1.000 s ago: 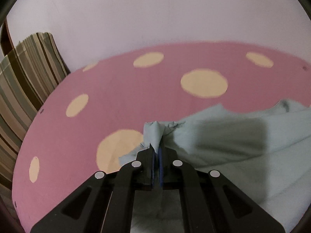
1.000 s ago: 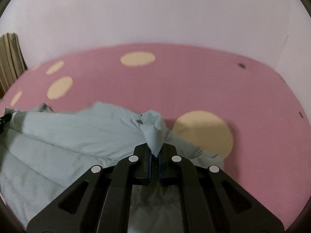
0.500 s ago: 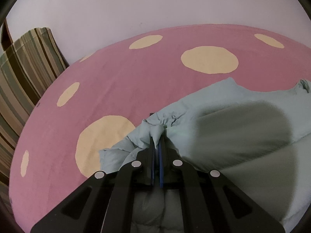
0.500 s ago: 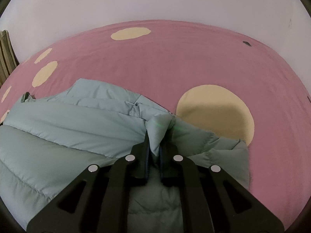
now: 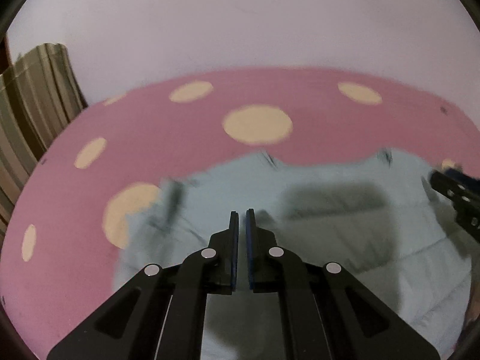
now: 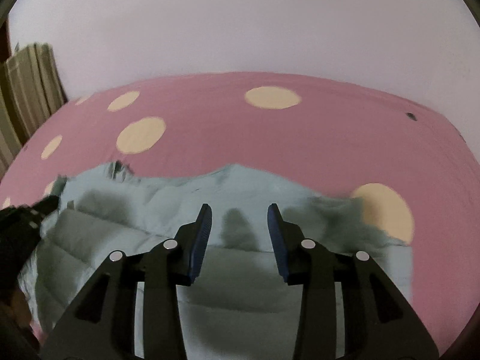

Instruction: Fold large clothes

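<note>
The pale green quilted jacket [image 5: 315,210] lies spread on a pink sheet with cream dots [image 5: 168,138], and it fills the lower half of both views. Its surface is puffy, with stitched bands going across, and its far edge is uneven and a little blurred. In the right wrist view the jacket [image 6: 240,186] makes a small peak at the far edge. At its right side it lies over a part of one large cream dot [image 6: 387,207]. In the left wrist view its left side covers a part of another cream dot [image 5: 129,207].

The left tool [image 5: 242,216] hangs over the jacket. Its two fingers stand almost together, with only a narrow gap, and no cloth is between them. The right tool [image 6: 239,210] is also above the jacket, with its blue pads [image 6: 201,234] wide apart and holding nothing. Dark shadows of the tools fall on the cloth.

Each tool shows at the edge of the other view: the right tool [image 5: 456,198] at the right border, the left tool [image 6: 27,219] at the left border.

Behind the sheet there is a plain pale wall [image 6: 240,30]. A striped curtain [image 5: 33,96] in brown and olive hangs at the far left.
</note>
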